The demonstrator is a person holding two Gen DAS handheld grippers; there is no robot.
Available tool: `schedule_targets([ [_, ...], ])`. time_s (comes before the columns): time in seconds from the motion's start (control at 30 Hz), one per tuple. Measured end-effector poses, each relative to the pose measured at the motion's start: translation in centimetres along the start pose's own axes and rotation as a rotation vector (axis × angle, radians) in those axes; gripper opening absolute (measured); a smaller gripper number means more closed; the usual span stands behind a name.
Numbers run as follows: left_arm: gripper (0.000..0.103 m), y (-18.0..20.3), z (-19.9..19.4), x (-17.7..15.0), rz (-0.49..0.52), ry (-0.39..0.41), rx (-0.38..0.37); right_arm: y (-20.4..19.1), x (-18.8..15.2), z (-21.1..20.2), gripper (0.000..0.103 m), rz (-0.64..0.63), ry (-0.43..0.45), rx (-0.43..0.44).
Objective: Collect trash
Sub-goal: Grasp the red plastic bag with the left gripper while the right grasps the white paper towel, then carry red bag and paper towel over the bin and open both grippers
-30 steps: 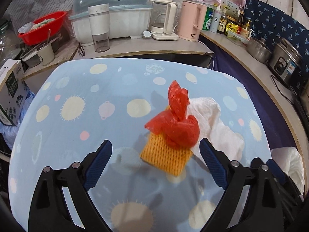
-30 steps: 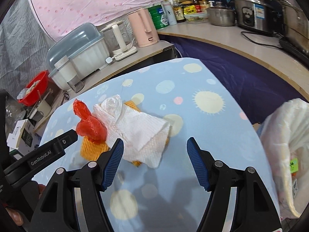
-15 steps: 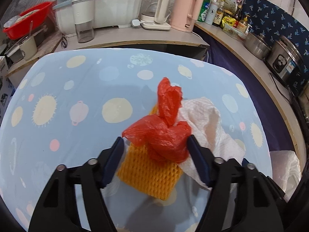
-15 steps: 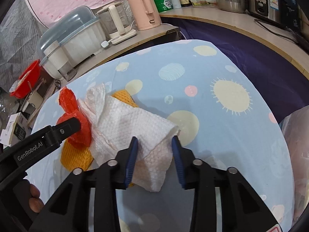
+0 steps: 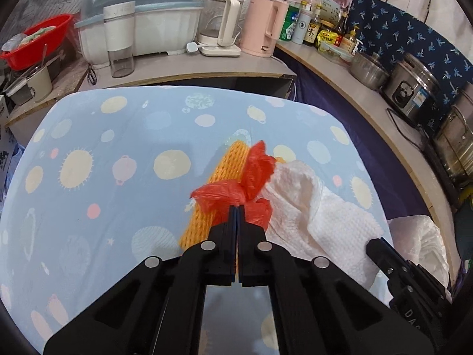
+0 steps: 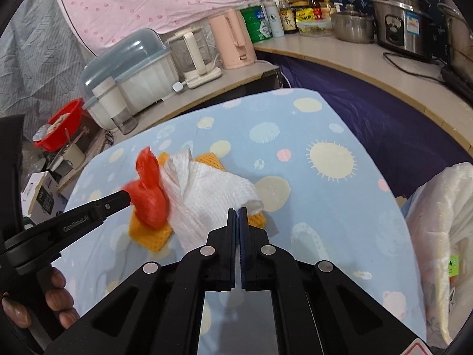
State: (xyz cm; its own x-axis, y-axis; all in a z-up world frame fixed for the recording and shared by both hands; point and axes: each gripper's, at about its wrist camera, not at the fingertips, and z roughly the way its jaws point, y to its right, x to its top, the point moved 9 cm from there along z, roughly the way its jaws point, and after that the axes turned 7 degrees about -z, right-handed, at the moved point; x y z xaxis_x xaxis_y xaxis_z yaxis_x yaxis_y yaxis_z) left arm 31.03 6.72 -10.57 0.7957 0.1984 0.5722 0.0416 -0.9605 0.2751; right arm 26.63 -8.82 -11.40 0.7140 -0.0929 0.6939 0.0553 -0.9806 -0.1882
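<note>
The crumpled red plastic bag (image 5: 236, 190), the white textured paper towel (image 6: 215, 195) and the orange foam mesh sleeve (image 5: 220, 174) under them are lying in one heap near the middle of the pale blue table cover printed with suns and planets (image 5: 124, 159), and you are now gripping two of the three. A second ago both tools were standing wide open on either side of the heap; half a second ago they were narrowing; now your left gripper (image 5: 237, 207) is pinched tight on the red bag and your right gripper (image 6: 238, 210) is clamped on the near edge of the paper towel. That looks like the grasping step is done for both hands, so the lift is probably next. The mesh sleeve is in neither grip and, as far as I can judge, is likely to be left behind. The white plastic bin bag (image 6: 443, 222) is hanging open just beyond the table's right edge, the likely place for the drop.
</note>
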Motion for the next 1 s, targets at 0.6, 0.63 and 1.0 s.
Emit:
schedule_targets([
  [0.6,0.066,1.9,-2.9,-1.7,0.019,0.044,0.028,3.9,-1.2,-10.6,0.002,0.075,0.123,-0.030],
  [0.63,0.072,1.9,-2.4,-1.4,0.024,0.055,0.051,4.3,-1.2,-10.7,0.002,0.083,0.123,-0.034],
  [1.0,0.070,1.2,4.8,0.3,-0.014,-0.007,0.121,6.5,-1.2,-9.6,0.002,0.125,0.105,-0.046],
])
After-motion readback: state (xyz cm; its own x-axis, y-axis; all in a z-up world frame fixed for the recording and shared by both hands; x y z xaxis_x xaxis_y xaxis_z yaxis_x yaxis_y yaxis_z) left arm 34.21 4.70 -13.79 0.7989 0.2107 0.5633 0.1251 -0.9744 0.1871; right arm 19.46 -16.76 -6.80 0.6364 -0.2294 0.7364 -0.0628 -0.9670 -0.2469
